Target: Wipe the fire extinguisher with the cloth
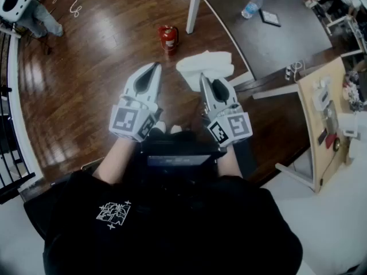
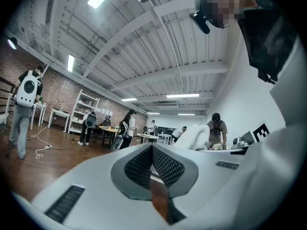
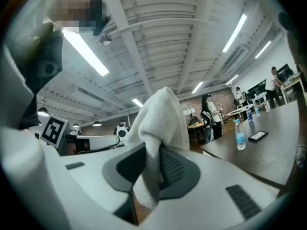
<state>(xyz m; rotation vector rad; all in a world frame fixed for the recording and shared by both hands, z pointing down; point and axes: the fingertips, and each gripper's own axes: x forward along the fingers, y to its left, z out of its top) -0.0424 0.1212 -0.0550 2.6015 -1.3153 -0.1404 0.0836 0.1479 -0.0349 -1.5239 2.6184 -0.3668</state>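
Note:
A small red fire extinguisher [image 1: 168, 38] stands on the wooden floor ahead of me. My right gripper [image 1: 202, 78] is shut on a white cloth [image 1: 205, 65], which bunches out beyond its tips; in the right gripper view the cloth [image 3: 160, 128] rises from between the pads. The left gripper [image 1: 155, 67] points toward the extinguisher from a short way back, its jaws shut and empty [image 2: 152, 150]. Both grippers are held level, well above the floor. The white cloth [image 2: 195, 136] also shows at the right of the left gripper view.
A dark table [image 1: 269, 36] with a white leg [image 1: 192, 9] stands right of the extinguisher, bearing a water bottle [image 1: 252, 6] and a phone [image 1: 270, 18]. A wooden board [image 1: 321, 113] with parts lies at right. A person [image 1: 26, 7] stands far left by a railing [image 1: 8, 142].

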